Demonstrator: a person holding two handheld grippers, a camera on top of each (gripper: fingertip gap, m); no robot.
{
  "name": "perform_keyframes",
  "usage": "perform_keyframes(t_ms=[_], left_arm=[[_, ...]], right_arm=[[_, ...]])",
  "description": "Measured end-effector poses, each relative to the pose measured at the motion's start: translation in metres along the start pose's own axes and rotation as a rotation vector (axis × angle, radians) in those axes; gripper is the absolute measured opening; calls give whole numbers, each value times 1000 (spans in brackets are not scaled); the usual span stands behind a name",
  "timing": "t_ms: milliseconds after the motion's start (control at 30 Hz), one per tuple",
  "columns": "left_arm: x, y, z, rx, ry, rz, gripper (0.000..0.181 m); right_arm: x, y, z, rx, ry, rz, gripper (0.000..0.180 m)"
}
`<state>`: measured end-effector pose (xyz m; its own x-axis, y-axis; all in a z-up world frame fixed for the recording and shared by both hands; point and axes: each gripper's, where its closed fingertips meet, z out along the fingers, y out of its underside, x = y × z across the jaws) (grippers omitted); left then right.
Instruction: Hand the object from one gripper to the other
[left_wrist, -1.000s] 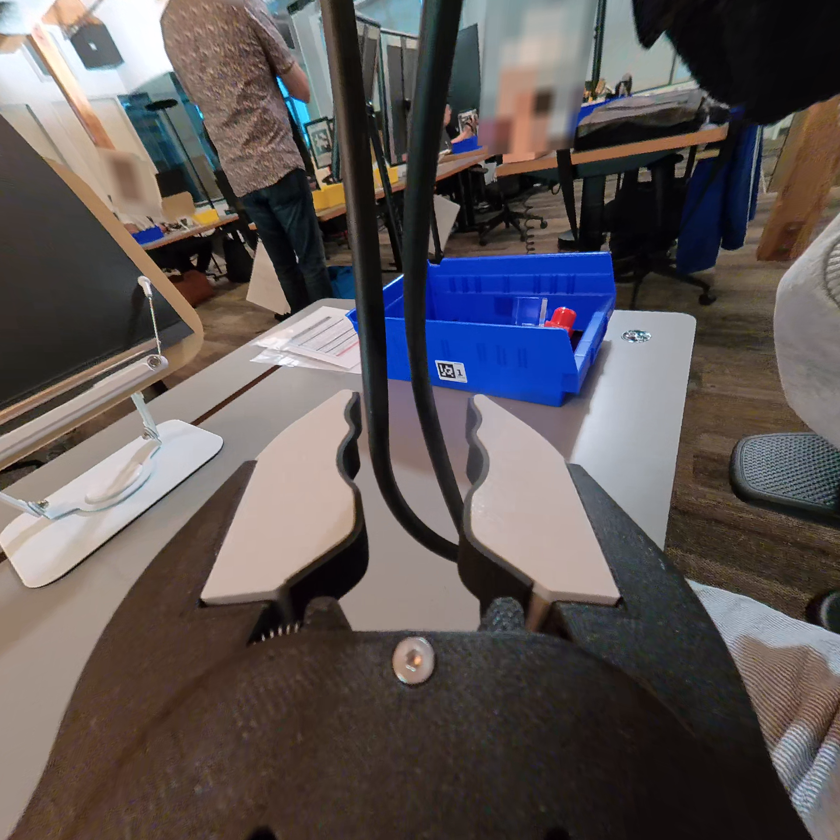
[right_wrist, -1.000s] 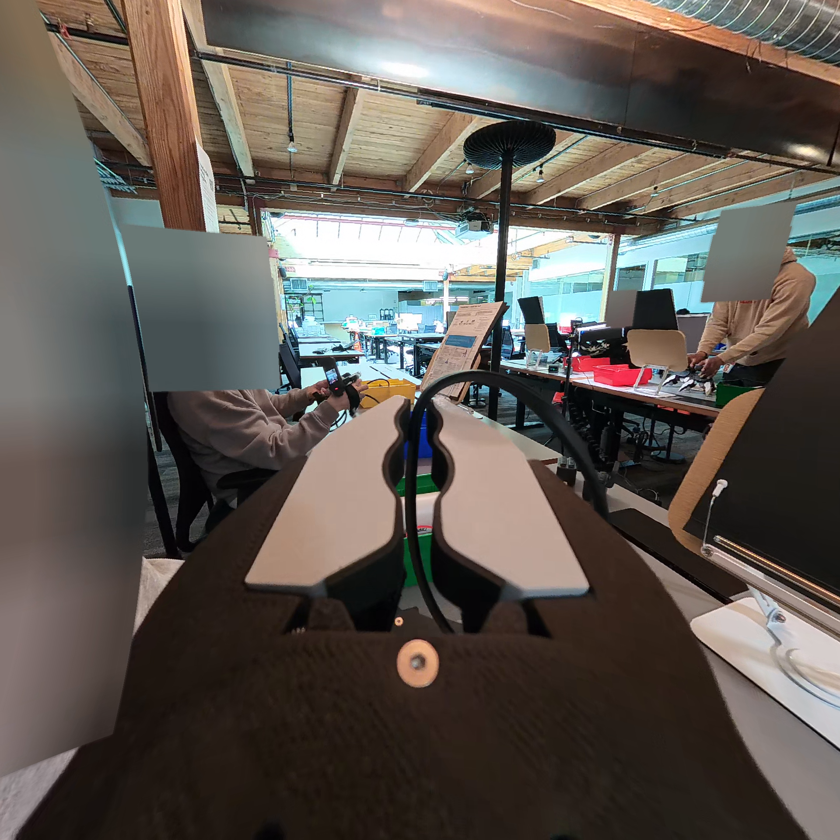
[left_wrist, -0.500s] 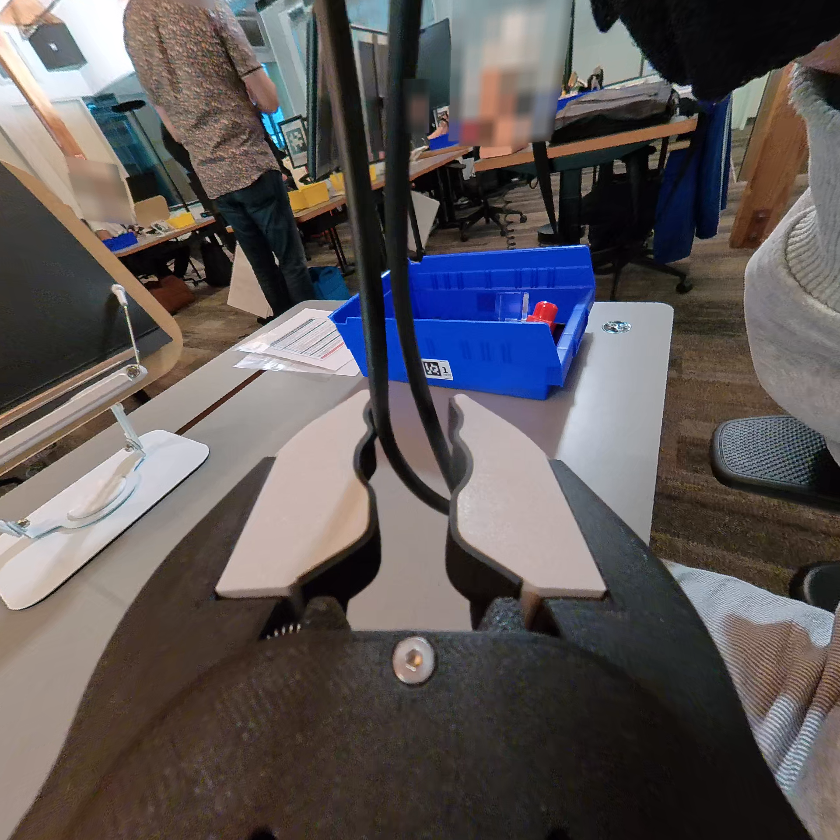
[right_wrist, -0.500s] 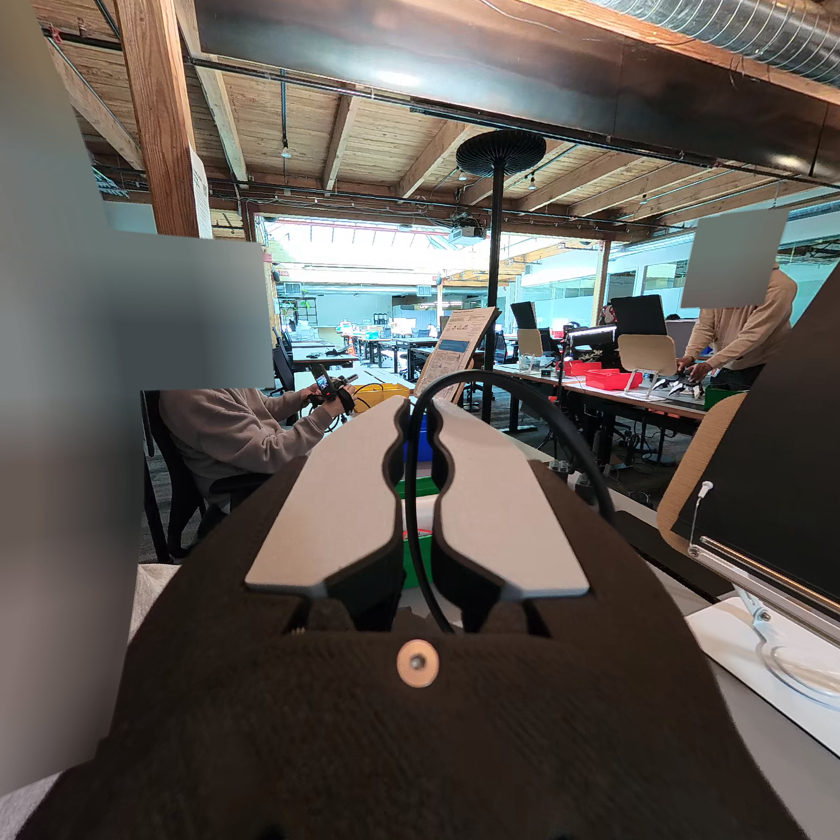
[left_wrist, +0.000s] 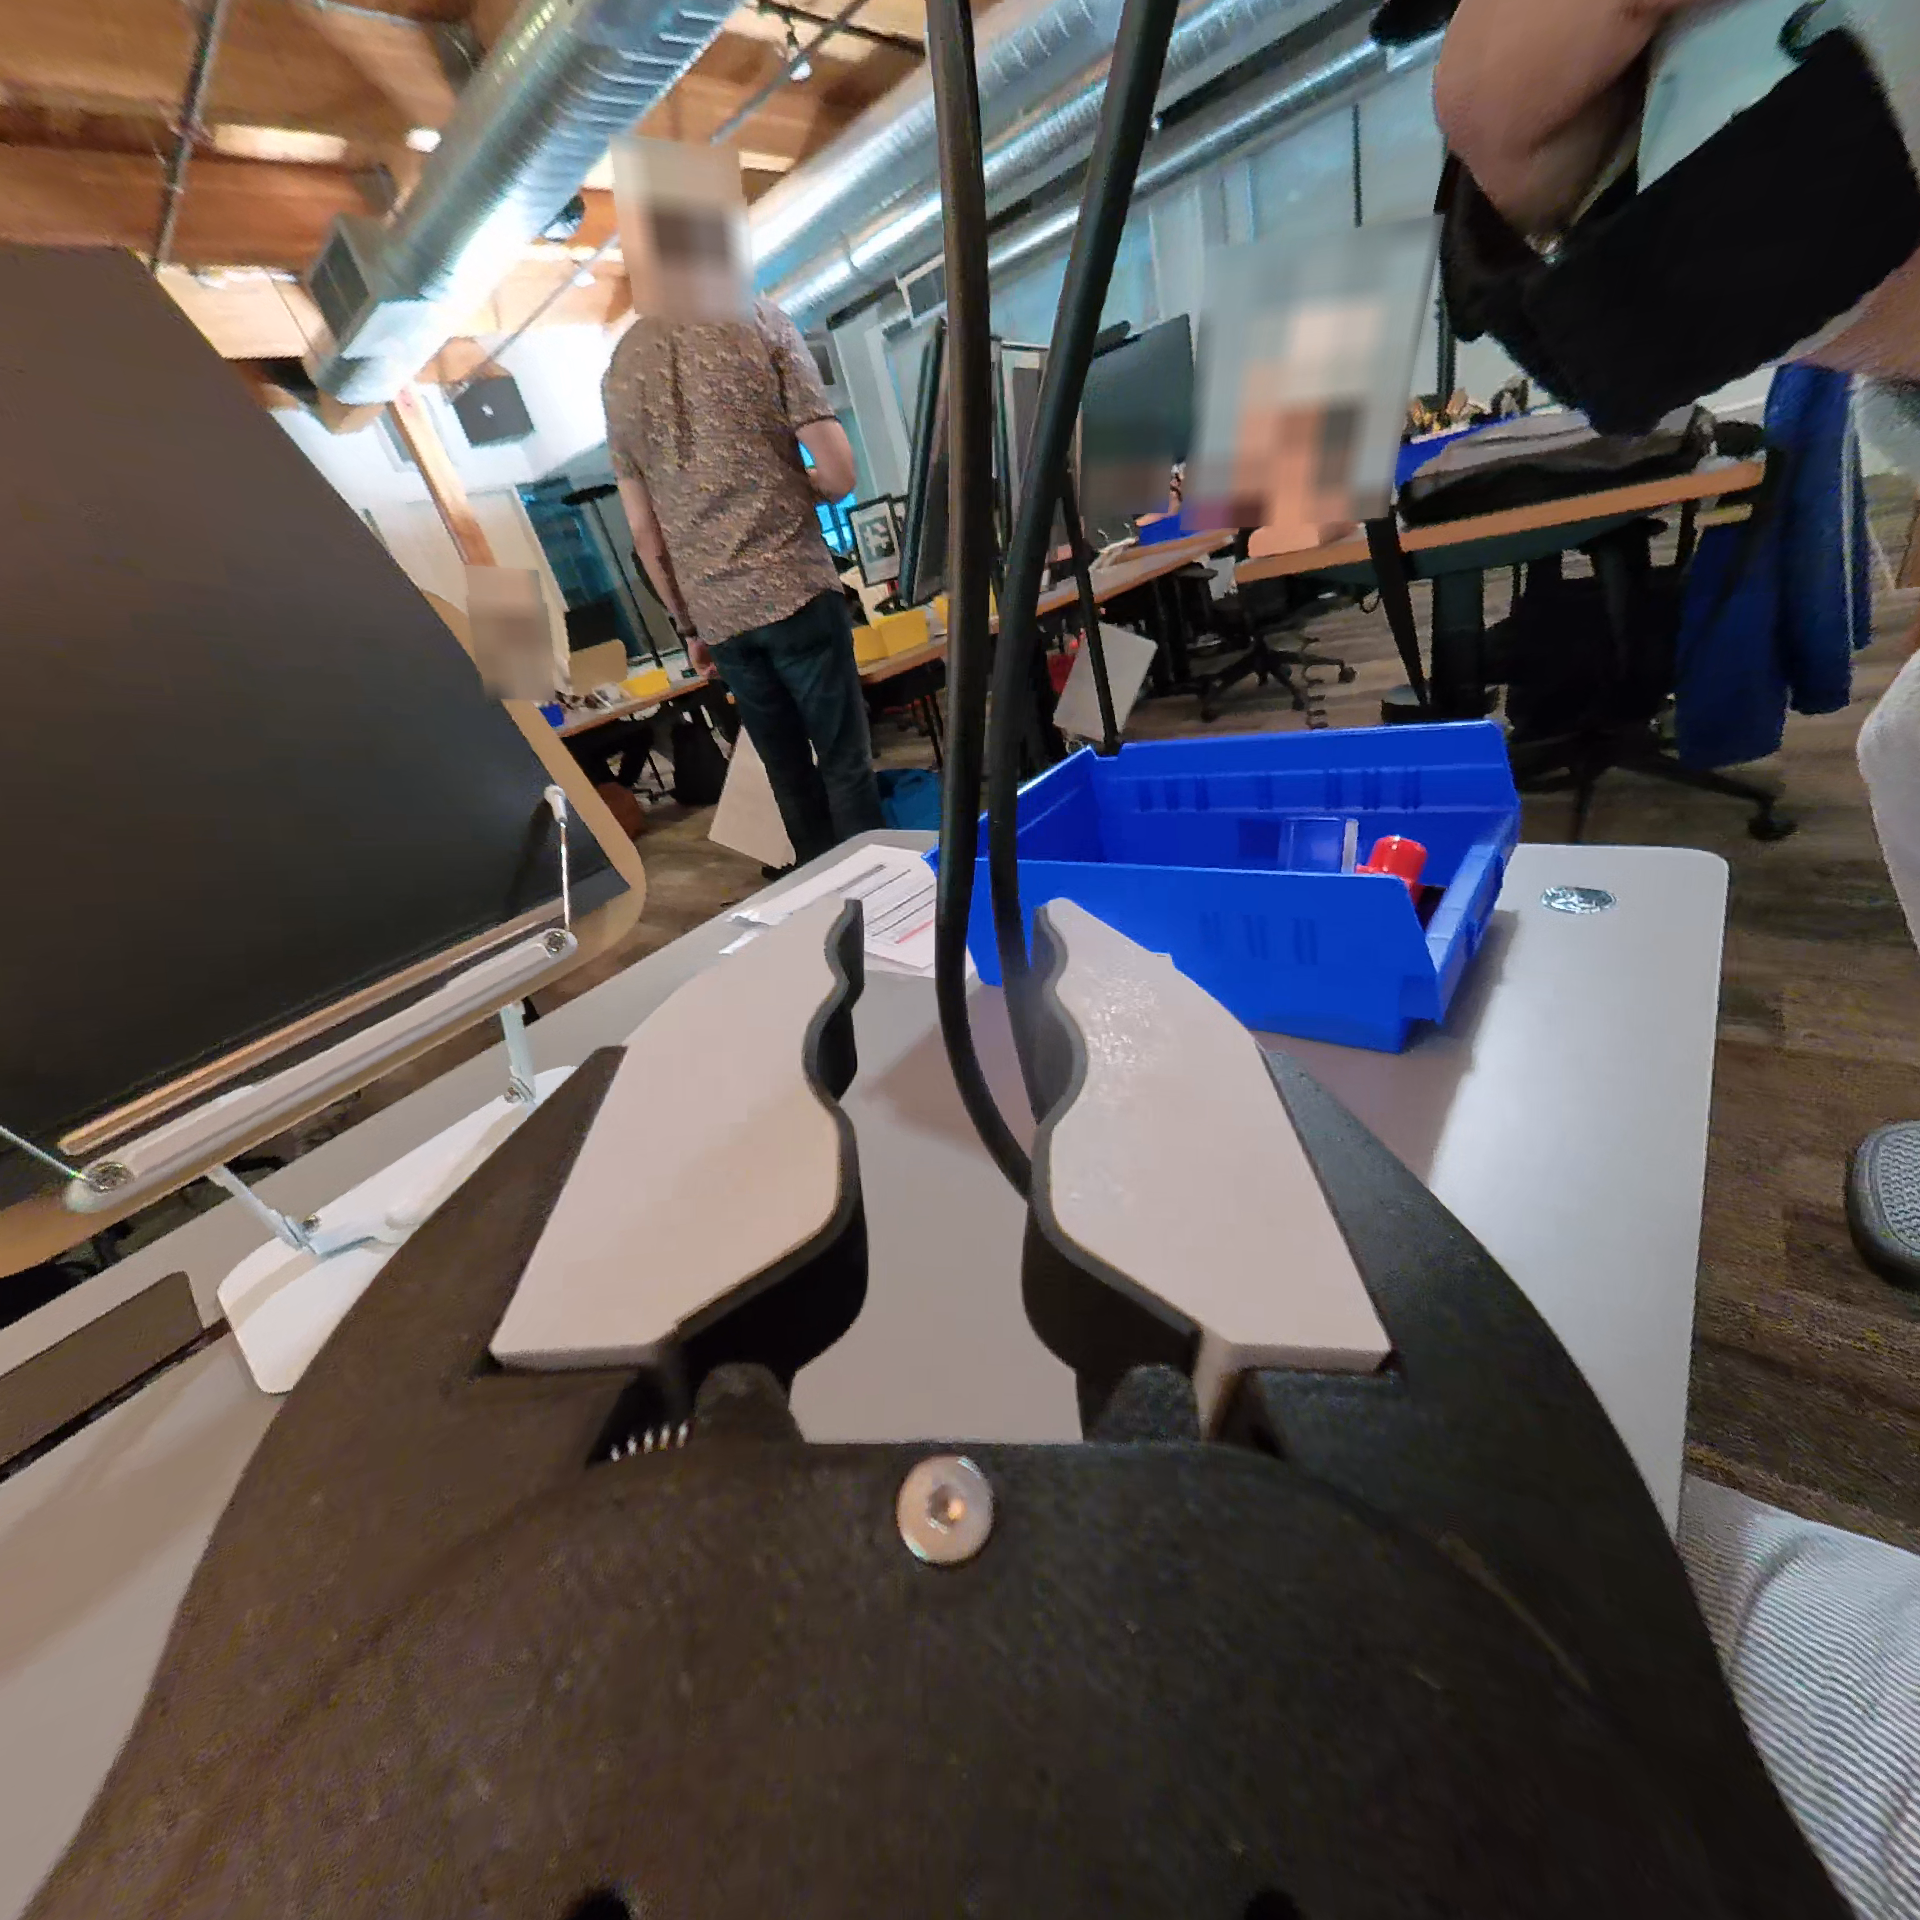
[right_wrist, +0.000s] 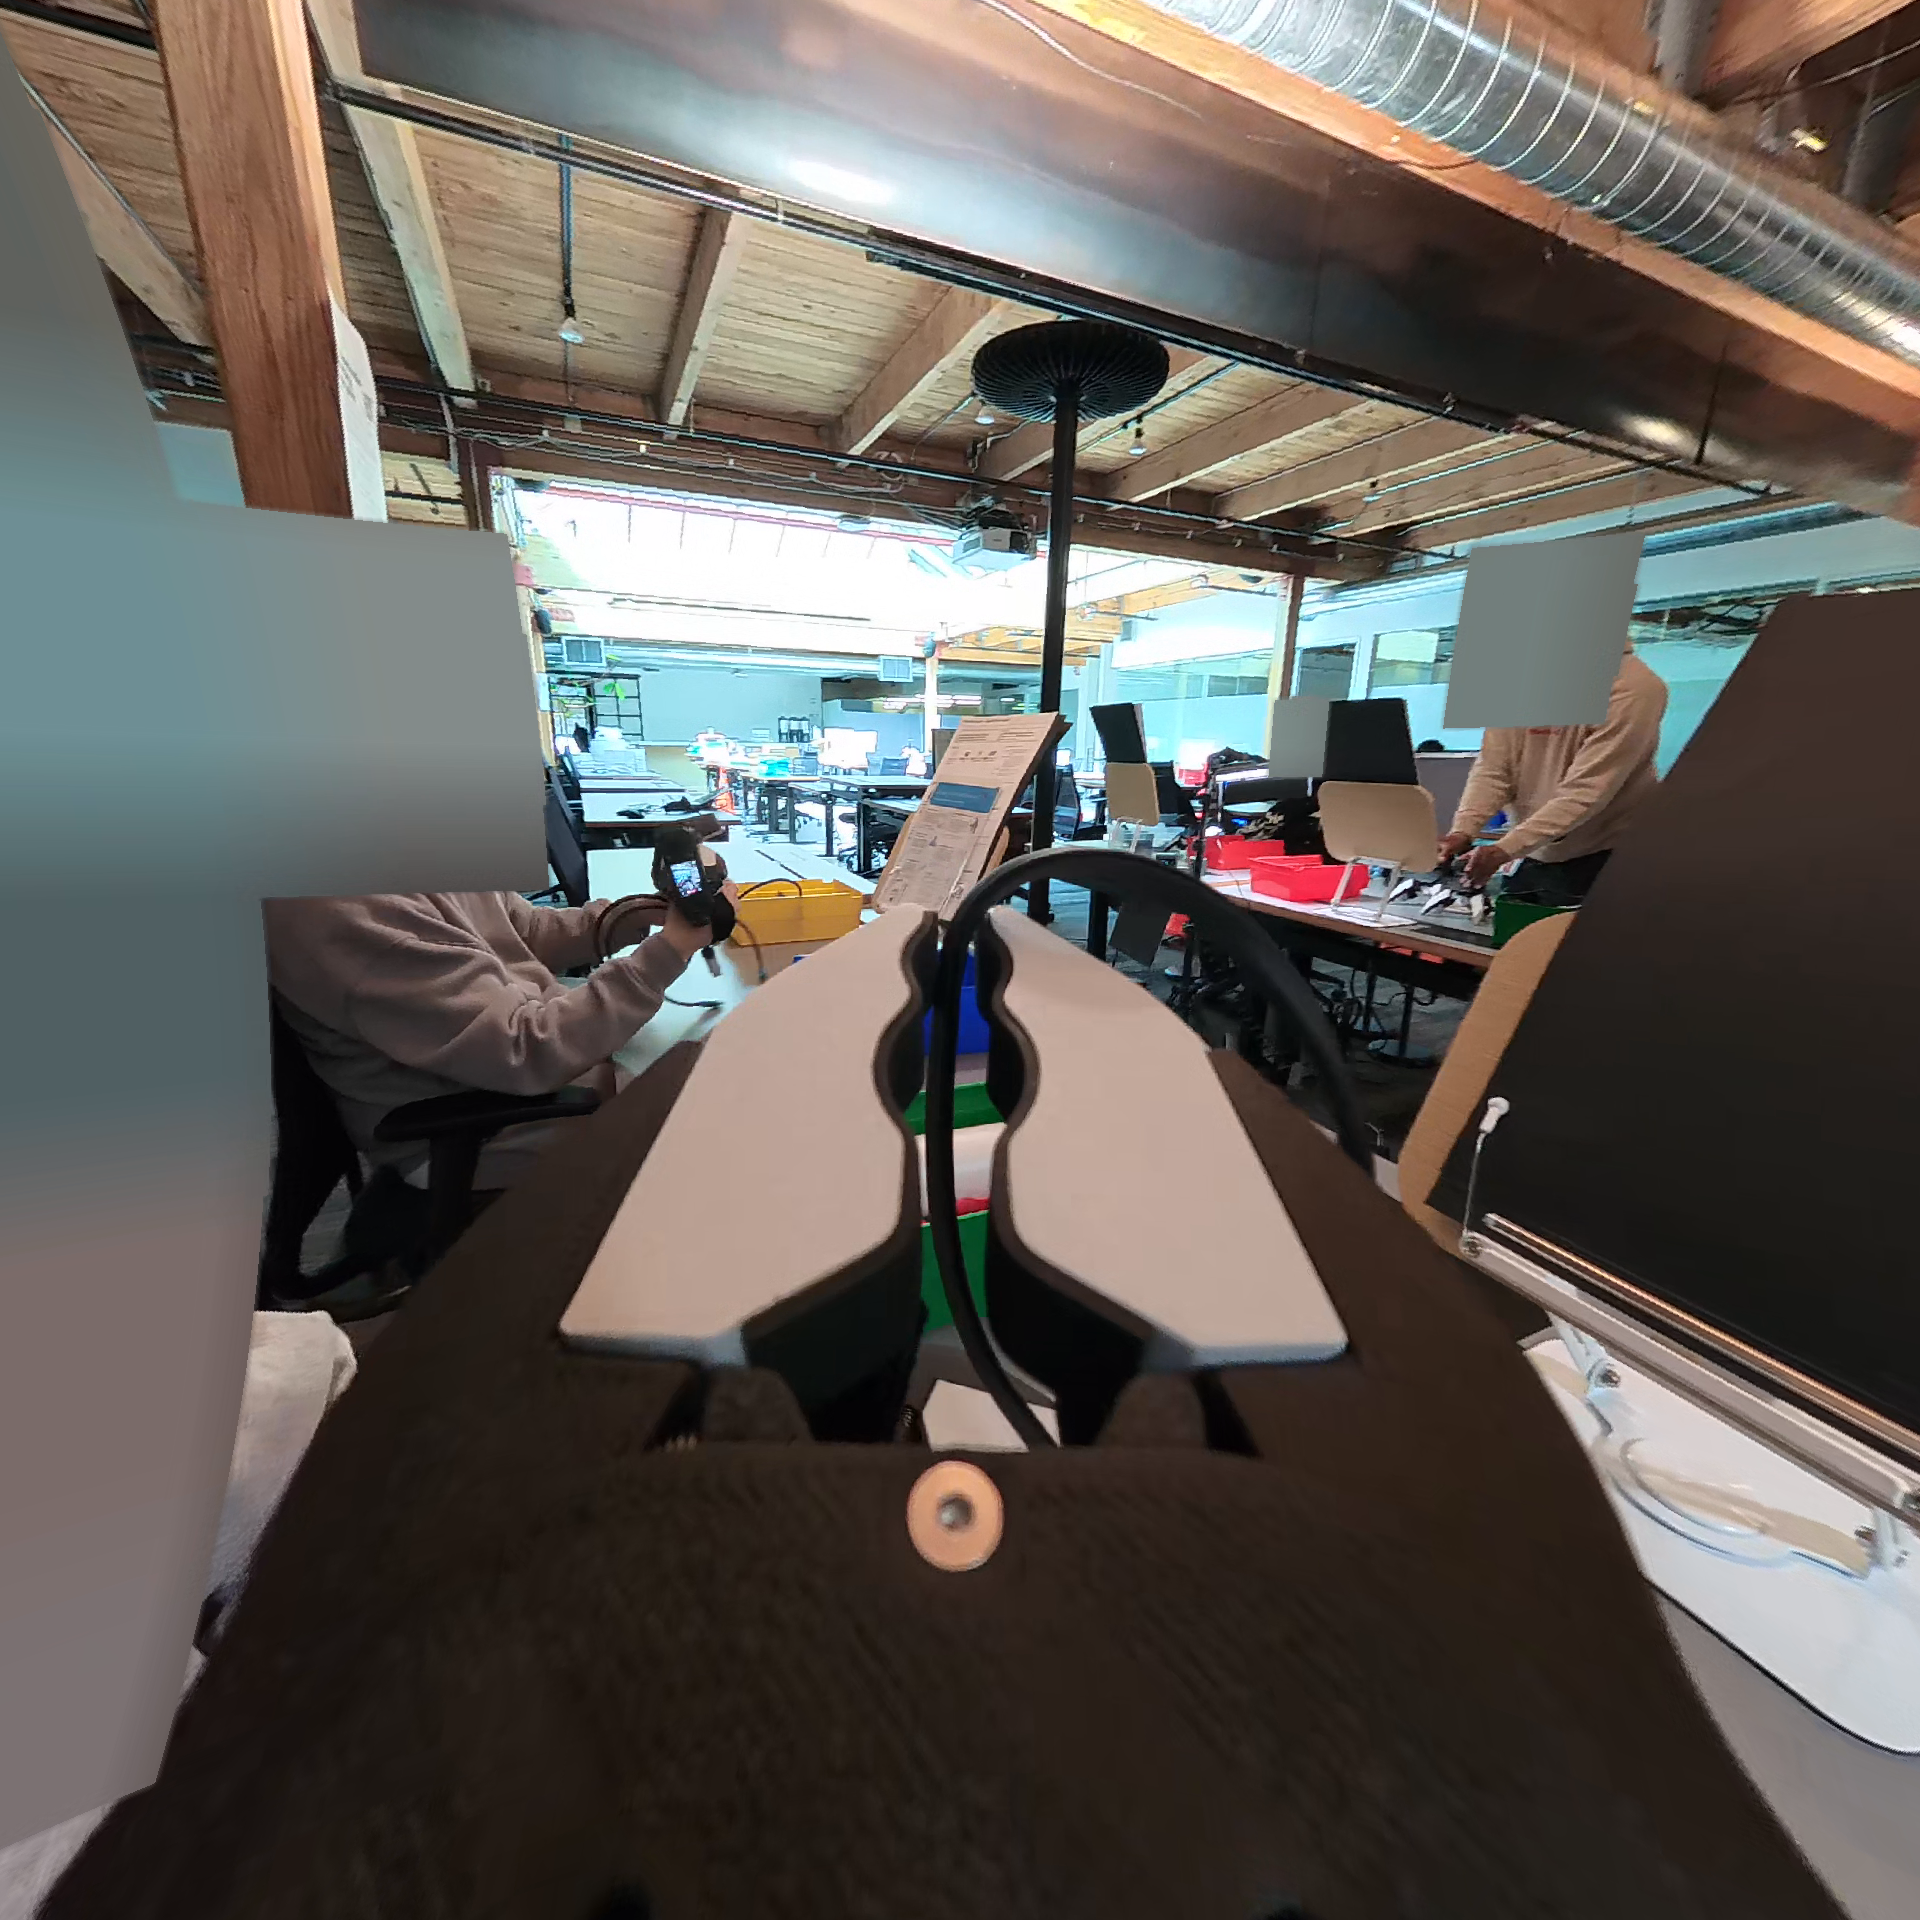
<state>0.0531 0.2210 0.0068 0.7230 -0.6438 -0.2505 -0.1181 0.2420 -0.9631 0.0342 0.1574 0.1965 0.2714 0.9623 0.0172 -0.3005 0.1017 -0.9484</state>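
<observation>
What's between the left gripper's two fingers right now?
In the left wrist view, a loop of the black cable hangs between the fingers of the left gripper; one strand touches the right finger, and a gap remains to the other finger.

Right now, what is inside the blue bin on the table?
Inside the blue bin, a red cap-shaped piece stands beside a clear, box-like item. The front wall hides the bin's floor and anything lower.

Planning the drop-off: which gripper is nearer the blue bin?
Left, probably. The left gripper sits low just before the blue bin; the right gripper is raised high, holding the cable.
</observation>
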Motion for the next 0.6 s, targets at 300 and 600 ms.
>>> perform_keyframes(t_ms=[300,600], left_arm=[[5,-2,0,0,15,39,8],[17,-3,2,-17,122,-44,6]], right_arm=[[0,-2,-2,5,2,-1,7],[1,4,0,-32,-13,-7,24]])
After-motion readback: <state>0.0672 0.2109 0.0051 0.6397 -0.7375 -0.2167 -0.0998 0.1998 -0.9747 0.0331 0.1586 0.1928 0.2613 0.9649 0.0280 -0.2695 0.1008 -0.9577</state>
